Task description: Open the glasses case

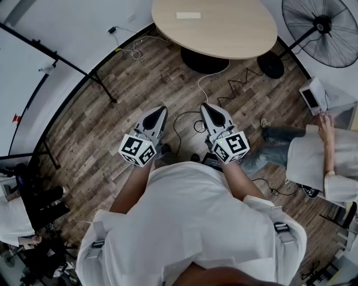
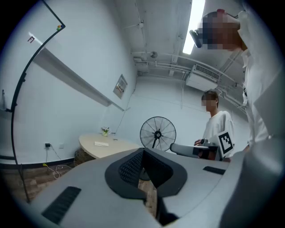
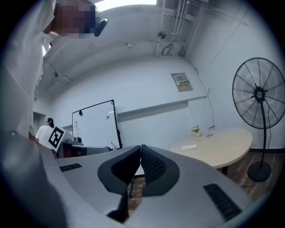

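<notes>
— While the person stood on the wood floor (image 1: 140, 84), how were the tongs held?

— Side by side in front of the chest, tips pointing toward the oval table (image 1: 235, 39). The left gripper (image 1: 161, 111) and the right gripper (image 1: 206, 107) were near each other but not touching. Each had its marker cube at the end nearest the body.

— And the jaws?

— Both pairs were pressed together. In the left gripper view the dark ribbed pads (image 2: 131, 167) met at the tip with nothing between them. The right gripper view showed the same: pads (image 3: 153, 165) touching, gripping nothing.

— Where was the glasses case?

— A flat pale oblong (image 1: 188, 15) lay on the tabletop near its far edge, well apart from both grippers. It was too small to tell whether that was the glasses case. In the gripper views a small plant (image 3: 196, 130) stood on the table beyond it.

— Anything else round about?

— A standing fan (image 1: 321, 25) was beside the table on the right, and a white cable (image 1: 210, 78) trailed over the floor between the table and the grippers. Another person in white (image 1: 313, 162) was at the right edge of the head view. A whiteboard (image 3: 93, 124) showed in the right gripper view.
</notes>
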Demonstrator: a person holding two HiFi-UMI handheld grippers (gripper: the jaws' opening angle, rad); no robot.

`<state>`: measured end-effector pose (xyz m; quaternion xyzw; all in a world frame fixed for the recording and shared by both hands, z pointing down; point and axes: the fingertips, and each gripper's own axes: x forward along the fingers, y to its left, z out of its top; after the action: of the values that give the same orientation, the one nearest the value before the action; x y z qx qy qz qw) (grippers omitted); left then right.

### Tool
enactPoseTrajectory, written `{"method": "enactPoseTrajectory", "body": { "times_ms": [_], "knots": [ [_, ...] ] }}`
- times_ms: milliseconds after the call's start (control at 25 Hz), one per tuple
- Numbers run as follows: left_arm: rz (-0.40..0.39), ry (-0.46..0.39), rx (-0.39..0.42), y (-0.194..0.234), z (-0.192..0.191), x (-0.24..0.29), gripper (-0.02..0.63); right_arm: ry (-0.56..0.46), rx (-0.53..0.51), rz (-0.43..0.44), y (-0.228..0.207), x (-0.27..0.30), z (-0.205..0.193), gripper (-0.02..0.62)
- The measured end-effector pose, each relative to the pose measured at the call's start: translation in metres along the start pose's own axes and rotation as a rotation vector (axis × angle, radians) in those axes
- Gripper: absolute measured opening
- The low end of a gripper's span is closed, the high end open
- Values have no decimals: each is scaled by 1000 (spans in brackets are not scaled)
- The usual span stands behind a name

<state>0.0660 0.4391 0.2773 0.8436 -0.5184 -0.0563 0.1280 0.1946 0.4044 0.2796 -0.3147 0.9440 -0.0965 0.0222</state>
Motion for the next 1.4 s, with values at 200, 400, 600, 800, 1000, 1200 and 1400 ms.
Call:
{"method": "enactPoseTrajectory", "body": {
  "times_ms": [200,400,600,800,1000,1200,1400],
  "knots": [
    [38,27,-20,-27,-30,-11,12,55,6,49,1,-22,-22,25],
    [-17,-4,9,-57,-9,1,12,11,-27,25,-3,-45,10,25],
    [-70,-31,68,-75,16,3,12,-8,-54,-8,3,-61,25,25],
    [-97,-2,60,-71,6,-14,12,-12,-67,-22,19,-64,19,28],
    [-88,1,37,-49,5,-35,12,10,-36,-50,30,-50,10,28],
    [-88,-12,64,-24,3,-57,12,-4,-32,-68,43,-39,-2,28],
    [-70,-31,7,4,2,-62,12,22,-74,-66,51,-22,-3,28]
  ]
}}
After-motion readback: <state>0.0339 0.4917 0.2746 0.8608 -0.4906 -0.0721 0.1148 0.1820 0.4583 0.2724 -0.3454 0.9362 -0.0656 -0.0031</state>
